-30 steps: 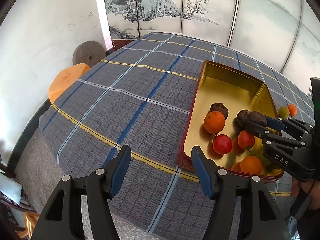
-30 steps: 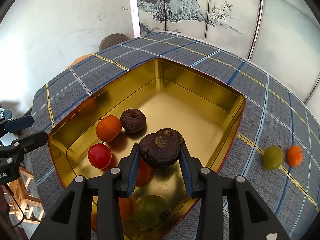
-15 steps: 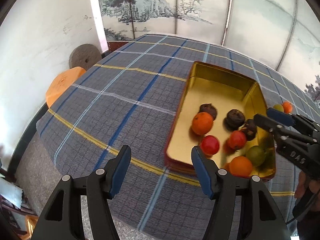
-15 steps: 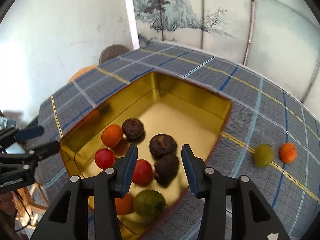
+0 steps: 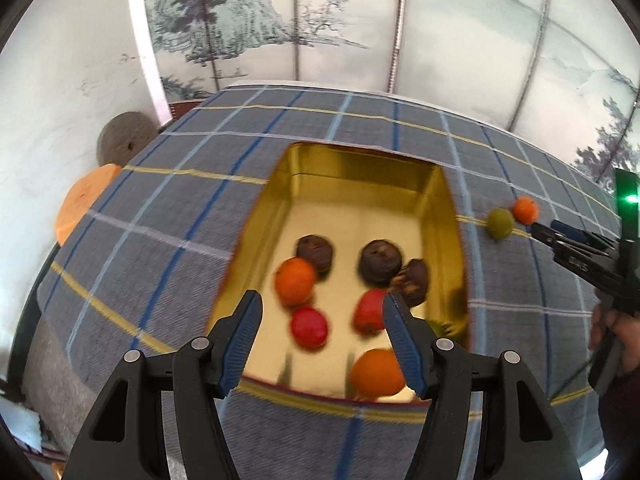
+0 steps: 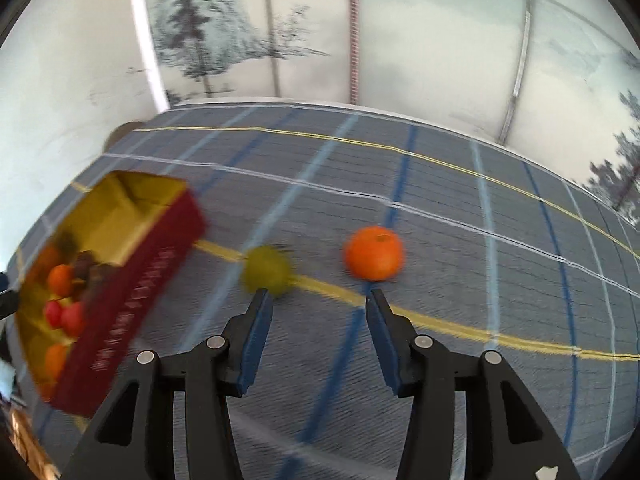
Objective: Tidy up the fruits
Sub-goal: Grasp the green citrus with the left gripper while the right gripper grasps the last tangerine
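Note:
A gold tin tray (image 5: 360,168) with red outer walls holds several fruits: dark brown ones (image 5: 380,260), oranges (image 5: 294,280) and red ones (image 5: 308,326). My left gripper (image 5: 323,302) is open and empty above the tray's near end. On the cloth to the right of the tray lie a green fruit (image 6: 266,270) and an orange (image 6: 374,254). My right gripper (image 6: 319,300) hangs just short of these two. Its jaws are opening and nothing is between them. The left wrist view shows the green fruit (image 5: 500,223), the orange (image 5: 525,210) and the right gripper (image 5: 546,229) beside them.
The blue-grey checked tablecloth (image 6: 440,200) covers the whole table and hangs over its edges. An orange stool (image 5: 80,204) and a grey stone disc (image 5: 124,144) stand past the left edge. A painted screen (image 5: 320,20) stands behind. A person's hand (image 5: 616,340) holds the right gripper.
My right gripper has let the dark brown fruit go into the tray and swung right to the green fruit and the orange. My left gripper has moved right, over the tray's near end.

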A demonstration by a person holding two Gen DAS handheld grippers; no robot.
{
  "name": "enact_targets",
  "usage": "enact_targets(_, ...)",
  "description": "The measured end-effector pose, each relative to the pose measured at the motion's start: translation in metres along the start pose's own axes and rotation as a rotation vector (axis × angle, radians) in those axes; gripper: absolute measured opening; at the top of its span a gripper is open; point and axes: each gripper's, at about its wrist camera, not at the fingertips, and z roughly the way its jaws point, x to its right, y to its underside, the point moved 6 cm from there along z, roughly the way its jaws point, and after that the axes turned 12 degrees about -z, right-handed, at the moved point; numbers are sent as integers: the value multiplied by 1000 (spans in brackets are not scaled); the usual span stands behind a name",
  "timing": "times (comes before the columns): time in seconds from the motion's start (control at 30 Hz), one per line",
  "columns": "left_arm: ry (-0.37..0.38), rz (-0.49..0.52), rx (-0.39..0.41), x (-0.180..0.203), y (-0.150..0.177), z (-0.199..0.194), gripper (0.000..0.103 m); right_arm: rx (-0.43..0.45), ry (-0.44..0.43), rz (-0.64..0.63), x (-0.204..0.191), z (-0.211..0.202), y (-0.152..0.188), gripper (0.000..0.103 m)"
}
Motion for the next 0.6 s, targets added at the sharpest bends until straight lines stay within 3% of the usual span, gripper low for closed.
enact_targets(0.37,45,84,-18,62,-11,18,63,-62,36,-11,27,58,-13,46)
enact_targets(0.6,66,134,-18,97,-11,26,63,-51,27,-28,28,62,-12,38)
